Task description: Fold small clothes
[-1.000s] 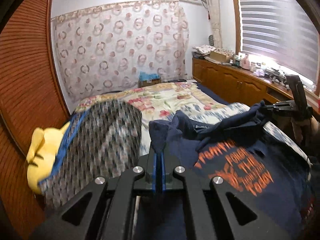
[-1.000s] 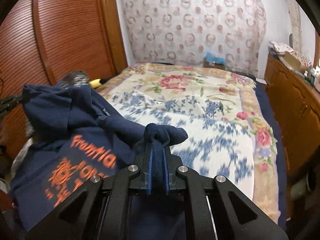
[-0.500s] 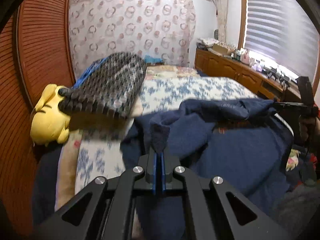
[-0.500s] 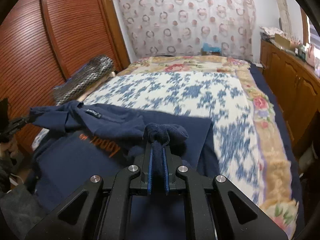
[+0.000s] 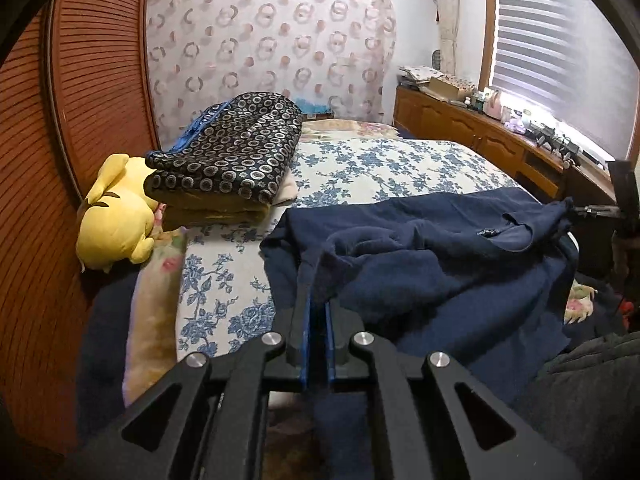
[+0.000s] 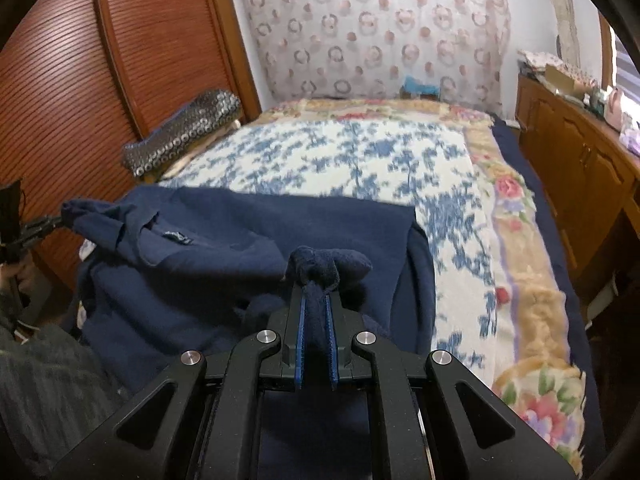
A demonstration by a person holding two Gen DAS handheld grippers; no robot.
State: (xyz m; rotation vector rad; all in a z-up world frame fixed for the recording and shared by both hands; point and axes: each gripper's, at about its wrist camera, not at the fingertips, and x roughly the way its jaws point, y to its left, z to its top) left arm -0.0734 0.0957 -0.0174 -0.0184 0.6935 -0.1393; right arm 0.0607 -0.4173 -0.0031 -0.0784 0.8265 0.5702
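The navy shirt [image 5: 460, 248], held raised with its orange print showing a second ago, now lies print-down across the lower centre of the bed [image 6: 400, 160]. The left gripper [image 5: 316, 304] begins opening, cloth still between its fingers; the right gripper [image 6: 316, 312] stays clamped on a shirt corner. Laying-out appears complete; folding can begin.

No readable text; small label on navy shirt [image 6: 224, 248] too blurred.
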